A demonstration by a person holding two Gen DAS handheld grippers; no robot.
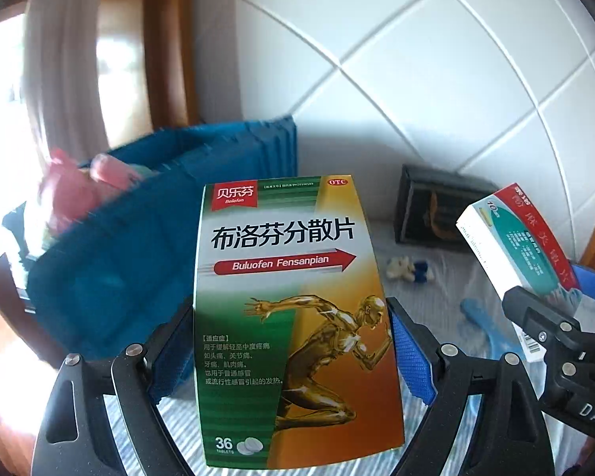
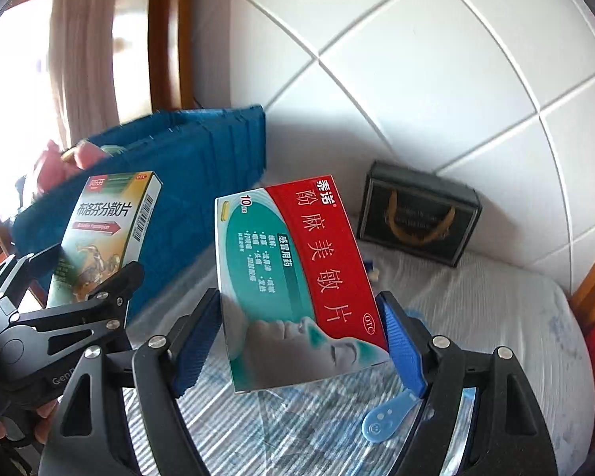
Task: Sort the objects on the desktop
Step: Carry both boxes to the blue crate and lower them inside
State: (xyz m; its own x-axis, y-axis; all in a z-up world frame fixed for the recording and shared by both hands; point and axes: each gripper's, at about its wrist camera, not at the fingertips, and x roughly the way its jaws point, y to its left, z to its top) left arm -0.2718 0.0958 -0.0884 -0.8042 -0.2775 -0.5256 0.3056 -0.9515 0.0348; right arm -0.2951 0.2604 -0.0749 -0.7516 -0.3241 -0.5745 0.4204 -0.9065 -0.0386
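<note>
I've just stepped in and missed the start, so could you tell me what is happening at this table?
A person is sorting items with a handheld gripper in each hand. The left gripper is shut on the green and orange ibuprofen box, and the right gripper is shut on the red and teal medicine box. Both boxes are held up above the cloth-covered table, beside the blue basket. A black box stands by the tiled wall.

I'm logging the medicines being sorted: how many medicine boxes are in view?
2. The green-and-orange ibuprofen tablet carton is clamped in the left claw; the red-and-teal cold tablet carton is clamped in the right claw. The blue plastic basket may hide more.
</note>
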